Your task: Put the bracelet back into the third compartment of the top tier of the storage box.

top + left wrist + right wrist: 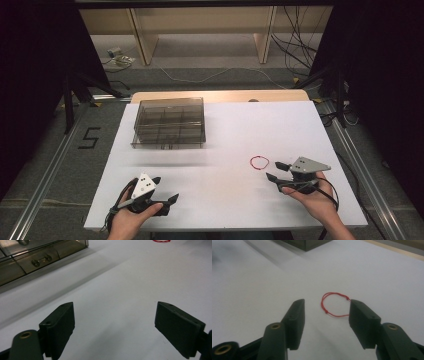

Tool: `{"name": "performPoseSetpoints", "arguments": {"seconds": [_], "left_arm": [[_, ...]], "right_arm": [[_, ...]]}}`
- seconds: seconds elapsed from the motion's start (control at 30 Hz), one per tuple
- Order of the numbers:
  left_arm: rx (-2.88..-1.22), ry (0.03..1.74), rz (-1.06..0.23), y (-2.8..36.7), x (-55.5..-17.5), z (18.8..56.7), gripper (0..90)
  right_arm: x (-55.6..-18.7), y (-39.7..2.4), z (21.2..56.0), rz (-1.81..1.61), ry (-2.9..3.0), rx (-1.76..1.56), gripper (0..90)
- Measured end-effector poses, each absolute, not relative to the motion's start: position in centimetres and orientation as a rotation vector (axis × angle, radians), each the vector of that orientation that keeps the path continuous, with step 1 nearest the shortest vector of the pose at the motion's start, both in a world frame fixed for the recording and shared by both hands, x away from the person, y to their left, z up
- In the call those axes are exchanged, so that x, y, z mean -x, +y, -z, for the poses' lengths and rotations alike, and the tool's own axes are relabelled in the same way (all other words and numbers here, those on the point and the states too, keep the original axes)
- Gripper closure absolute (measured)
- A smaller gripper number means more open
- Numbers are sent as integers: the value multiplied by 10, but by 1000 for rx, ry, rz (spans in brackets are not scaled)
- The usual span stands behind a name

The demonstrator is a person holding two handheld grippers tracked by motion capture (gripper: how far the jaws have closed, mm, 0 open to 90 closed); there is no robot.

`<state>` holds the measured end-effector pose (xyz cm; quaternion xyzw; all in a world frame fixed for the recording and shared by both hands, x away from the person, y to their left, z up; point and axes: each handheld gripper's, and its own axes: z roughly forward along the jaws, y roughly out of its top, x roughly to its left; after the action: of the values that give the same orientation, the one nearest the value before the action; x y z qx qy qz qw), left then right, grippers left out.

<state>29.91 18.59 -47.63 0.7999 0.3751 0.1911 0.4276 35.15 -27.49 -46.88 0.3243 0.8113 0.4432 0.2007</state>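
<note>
At the near edge of the table [225,210], toward its left corner, the left gripper [161,192] rests low in the person's hand, its jaws spread wide with nothing between them — it looks parked for now. Toward the near right corner, the right gripper [274,170] points at a thin red string loop [259,162] lying flat on the white surface just ahead of its tips. In the right gripper view the loop [335,304] sits just beyond the gap, one jaw already overlapping its edge; the jaws stand fairly wide and grip nothing.

The step in hand seems to be the approach to pick up the loop. The next move calls for easing forward and down until both pads straddle the cord, then closing right at table level — so thin a cord could slip under the pads.

Farther off, near the far left corner, stands a clear compartment box [170,122], a likely destination.
</note>
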Motion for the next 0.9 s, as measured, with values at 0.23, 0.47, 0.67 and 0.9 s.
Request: {"name": "performPoseSetpoints", "arguments": {"seconds": [0.23, 0.47, 0.67, 0.9], "left_arm": [[-1992, 948, -475, 187, -301, 477, 165], [-1998, 952, -467, 188, -302, 479, 165], [-1991, 955, -466, 188, -302, 480, 166], [-1977, 964, -445, 188, -302, 480, 169]], "right_arm": [[-374, -257, 474, -1173, 2340, -873, 598], [-387, -245, 481, -1113, 2402, -876, 652], [-396, -238, 486, -1077, 2434, -889, 718], [-400, -238, 492, -1051, 2468, -931, 799]]}}
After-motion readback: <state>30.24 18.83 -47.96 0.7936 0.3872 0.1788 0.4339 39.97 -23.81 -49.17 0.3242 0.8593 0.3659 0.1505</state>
